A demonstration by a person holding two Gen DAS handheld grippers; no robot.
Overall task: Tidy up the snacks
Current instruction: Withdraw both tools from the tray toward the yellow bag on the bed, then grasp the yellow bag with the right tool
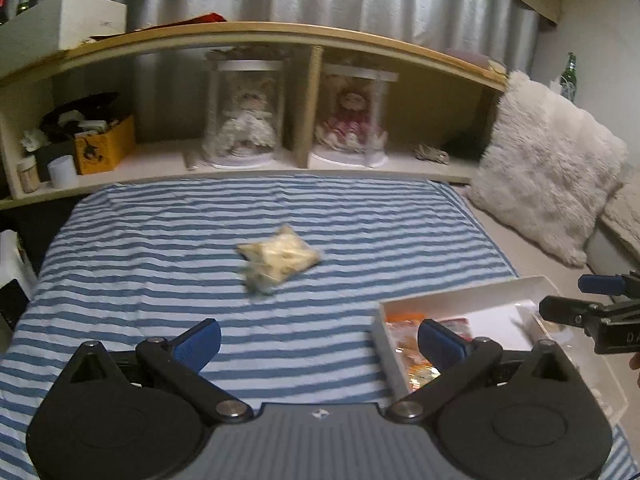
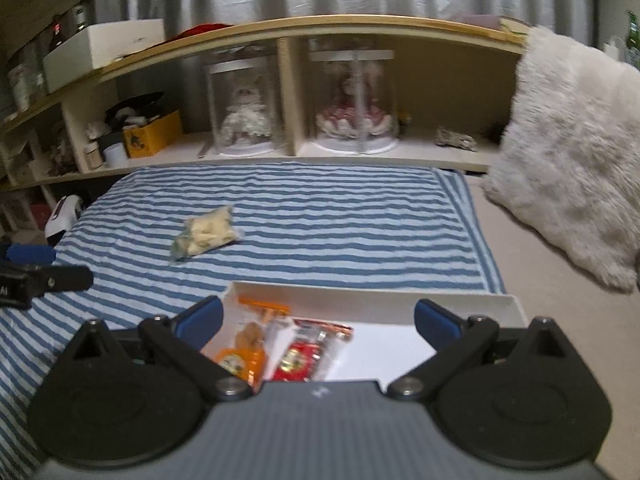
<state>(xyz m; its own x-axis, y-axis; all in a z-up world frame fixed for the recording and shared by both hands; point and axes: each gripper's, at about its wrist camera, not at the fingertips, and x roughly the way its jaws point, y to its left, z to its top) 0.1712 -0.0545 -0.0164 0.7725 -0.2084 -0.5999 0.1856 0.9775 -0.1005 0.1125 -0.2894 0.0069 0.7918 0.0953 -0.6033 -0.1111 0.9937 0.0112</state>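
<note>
A clear bag of pale yellow snacks (image 1: 280, 258) (image 2: 208, 234) lies alone in the middle of the blue-and-white striped cloth (image 1: 160, 248) (image 2: 320, 220). A white box (image 1: 460, 294) (image 2: 360, 300) sits at the cloth's near right corner and holds an orange packet (image 2: 244, 352) and a red packet (image 2: 304, 354). My left gripper (image 1: 318, 342) hangs open over the cloth, short of the snack bag, its right finger over the box's left edge. My right gripper (image 2: 318, 320) is open above the box with nothing between its fingers. The right gripper (image 1: 580, 300) shows at the left wrist view's right edge.
A long wooden shelf (image 1: 304, 164) (image 2: 296, 152) runs behind the cloth with two dolls under clear domes (image 1: 244, 120) (image 1: 352, 120), a yellow box (image 1: 104, 144) and small jars. A fluffy white cushion (image 1: 548, 168) (image 2: 572, 140) leans at the right. Grey curtains hang behind.
</note>
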